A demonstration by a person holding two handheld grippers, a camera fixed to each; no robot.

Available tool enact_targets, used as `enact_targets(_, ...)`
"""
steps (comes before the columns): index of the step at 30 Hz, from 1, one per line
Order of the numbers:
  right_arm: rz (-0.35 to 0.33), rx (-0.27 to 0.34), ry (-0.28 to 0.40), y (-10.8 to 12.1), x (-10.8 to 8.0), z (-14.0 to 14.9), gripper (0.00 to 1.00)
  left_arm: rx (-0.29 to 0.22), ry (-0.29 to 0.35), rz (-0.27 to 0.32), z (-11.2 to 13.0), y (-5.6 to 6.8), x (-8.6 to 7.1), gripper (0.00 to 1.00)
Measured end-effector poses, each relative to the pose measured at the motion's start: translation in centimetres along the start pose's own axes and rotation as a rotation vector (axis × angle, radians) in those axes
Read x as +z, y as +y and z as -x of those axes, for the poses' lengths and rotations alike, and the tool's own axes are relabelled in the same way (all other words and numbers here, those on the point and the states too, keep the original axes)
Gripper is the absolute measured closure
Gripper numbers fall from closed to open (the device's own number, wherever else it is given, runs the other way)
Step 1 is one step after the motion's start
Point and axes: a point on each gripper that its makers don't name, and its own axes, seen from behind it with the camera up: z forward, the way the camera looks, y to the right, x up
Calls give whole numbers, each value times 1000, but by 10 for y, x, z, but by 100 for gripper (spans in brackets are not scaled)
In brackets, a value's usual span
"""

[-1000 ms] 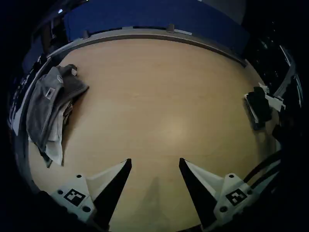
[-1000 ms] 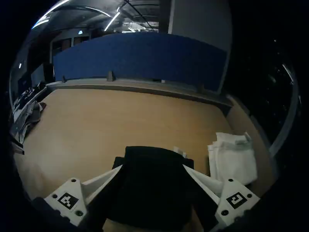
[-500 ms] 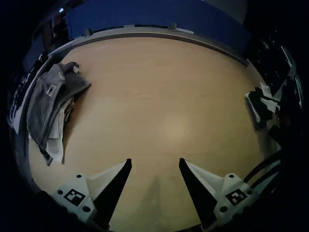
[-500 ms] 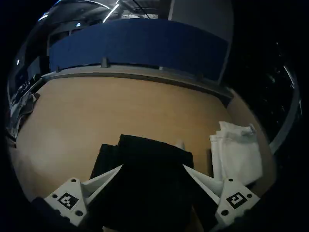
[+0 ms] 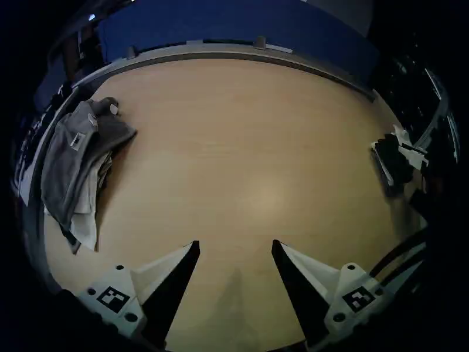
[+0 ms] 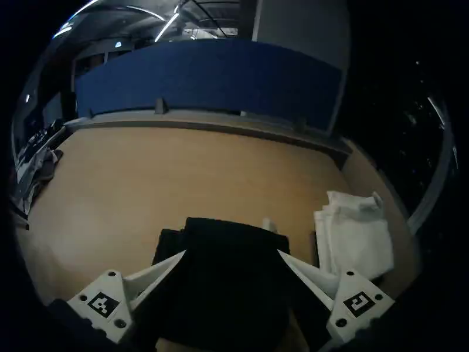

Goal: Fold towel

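A folded black towel (image 6: 231,276) fills the gap between the fingers of my right gripper (image 6: 231,253), which is shut on it. A lower layer of the towel hangs out past the left finger. A folded white towel (image 6: 354,237) lies on the table just to the right of it. My left gripper (image 5: 233,245) stands open above bare wooden table (image 5: 246,152) with nothing between its fingers. In the left gripper view the black towel (image 5: 394,164) shows at the far right edge with the other gripper on it.
A loose heap of grey and white towels (image 5: 79,161) lies at the table's left edge, and it shows small in the right gripper view as well (image 6: 36,173). A blue partition (image 6: 211,82) runs along the table's far edge.
The right gripper with the black towel tipped downward, then came partly back up. The left gripper hardly moved.
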Motion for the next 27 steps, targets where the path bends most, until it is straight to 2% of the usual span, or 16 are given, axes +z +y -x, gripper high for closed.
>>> enact_targets(5,15,13,55,-4,-31,-5,0,-5,9,6,-3,3,-2,9)
enact_targets(9,21,14,48,-9,-47,9,0,-4,12,8,-4,4,-2,9)
enact_targets(20,29,40,14,-11,-58,44,0,4,15,7,-1,7,-5,9)
enact_targets(27,28,24,-30,-14,-50,69,0,4,18,4,0,8,-8,9)
